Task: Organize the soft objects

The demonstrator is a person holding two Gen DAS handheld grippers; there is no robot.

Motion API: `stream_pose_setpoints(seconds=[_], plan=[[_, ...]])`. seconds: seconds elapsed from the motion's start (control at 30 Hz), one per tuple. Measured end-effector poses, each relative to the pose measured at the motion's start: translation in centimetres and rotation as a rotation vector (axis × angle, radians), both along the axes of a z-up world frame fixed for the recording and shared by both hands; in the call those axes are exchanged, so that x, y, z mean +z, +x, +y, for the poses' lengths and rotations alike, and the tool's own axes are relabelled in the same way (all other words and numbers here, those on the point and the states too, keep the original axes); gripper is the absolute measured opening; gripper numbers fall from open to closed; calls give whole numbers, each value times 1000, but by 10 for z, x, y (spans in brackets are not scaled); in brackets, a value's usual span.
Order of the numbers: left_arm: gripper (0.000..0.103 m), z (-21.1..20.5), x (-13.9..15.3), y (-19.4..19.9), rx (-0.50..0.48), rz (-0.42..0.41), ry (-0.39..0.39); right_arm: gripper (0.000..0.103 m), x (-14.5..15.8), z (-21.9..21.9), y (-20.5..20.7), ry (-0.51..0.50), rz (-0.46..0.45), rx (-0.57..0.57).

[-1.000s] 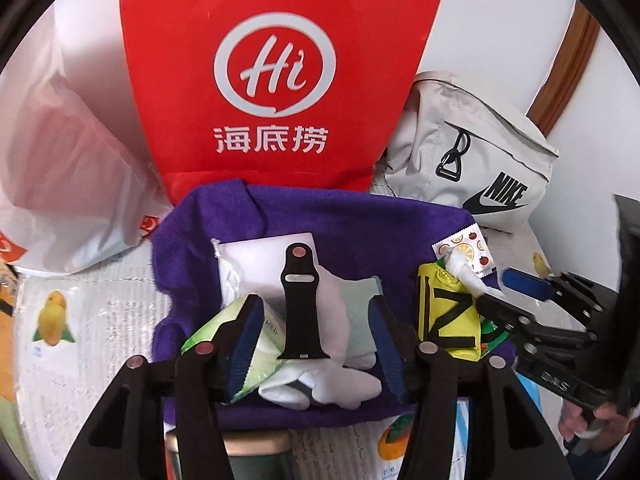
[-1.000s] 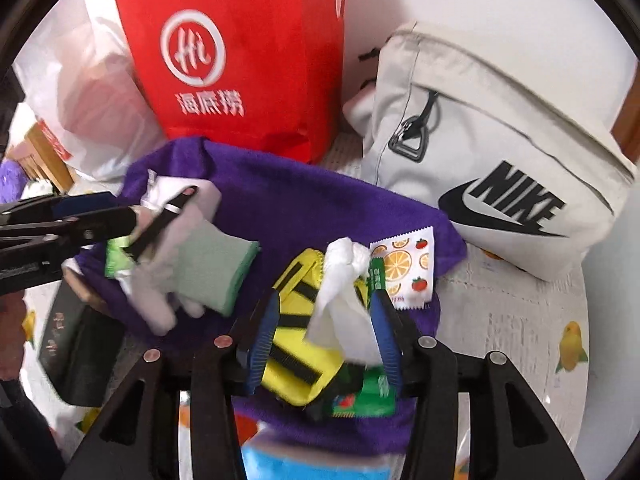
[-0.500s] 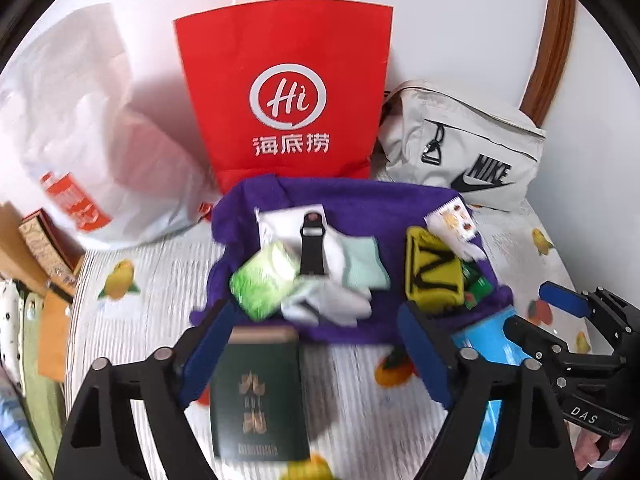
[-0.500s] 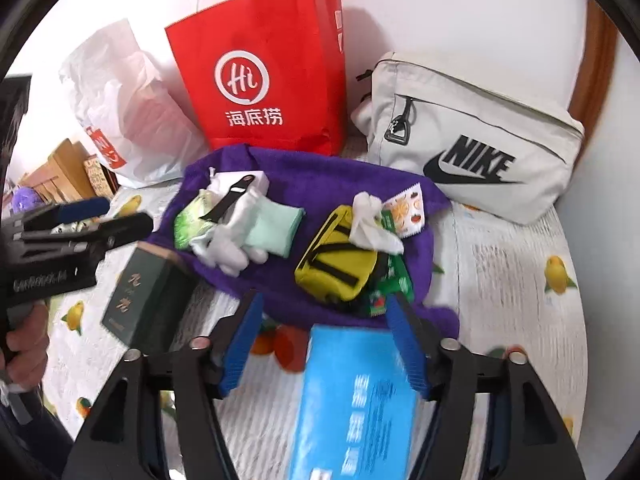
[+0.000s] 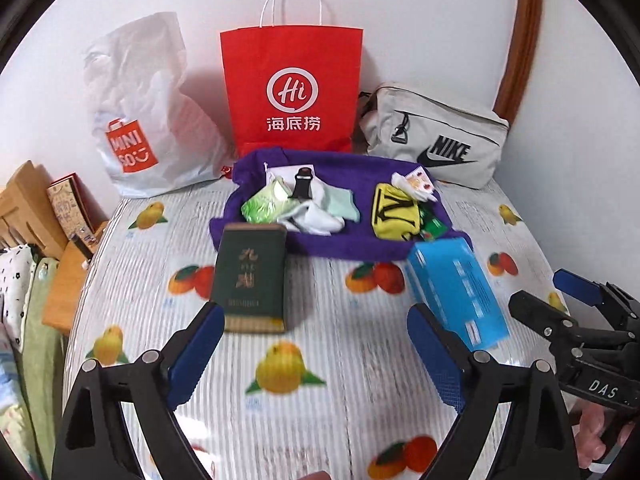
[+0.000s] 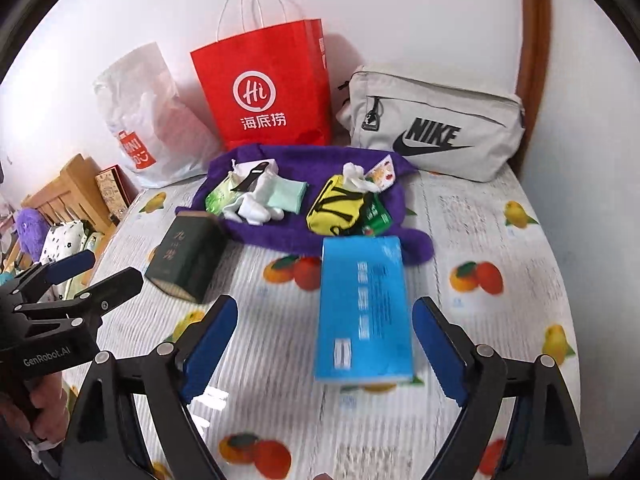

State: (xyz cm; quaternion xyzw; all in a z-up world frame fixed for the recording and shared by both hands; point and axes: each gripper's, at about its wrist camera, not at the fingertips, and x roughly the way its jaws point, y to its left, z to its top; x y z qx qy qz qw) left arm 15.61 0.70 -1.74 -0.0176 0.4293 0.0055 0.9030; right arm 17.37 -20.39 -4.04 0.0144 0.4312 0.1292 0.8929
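socks (image 5: 316, 216), a yellow pouch (image 5: 394, 212) and what looks like tissue lie on the far purple towel (image 5: 344, 244); left gripper (image 5: 316, 356) and right gripper (image 6: 324, 344) have just been opening, empty.

fuzzy purple cloth (image 5: 344, 240); perhaps fleece

Both wrist views angled down, sharing purple cloth (image 5: 340, 244).

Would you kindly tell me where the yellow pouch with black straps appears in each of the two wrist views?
Left wrist view: the yellow pouch lies right of centre on the purple cloth, above the blue pack.
Right wrist view: the yellow pouch sits near centre, just above the blue pack.
Shared landmark: the red paper bag behind the cloth.
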Motion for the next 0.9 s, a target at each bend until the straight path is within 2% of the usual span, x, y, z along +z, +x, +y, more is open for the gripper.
stream_pose_setpoints(seconds=[0.43, 0.9], plan=[[93, -11, 17, -89, -14, -78, 7, 89, 21, -7, -84, 29, -86, 17], [93, -3, 25, -123, 26, -115, 10, 90, 23, -17, -121, 36, -115, 21]])
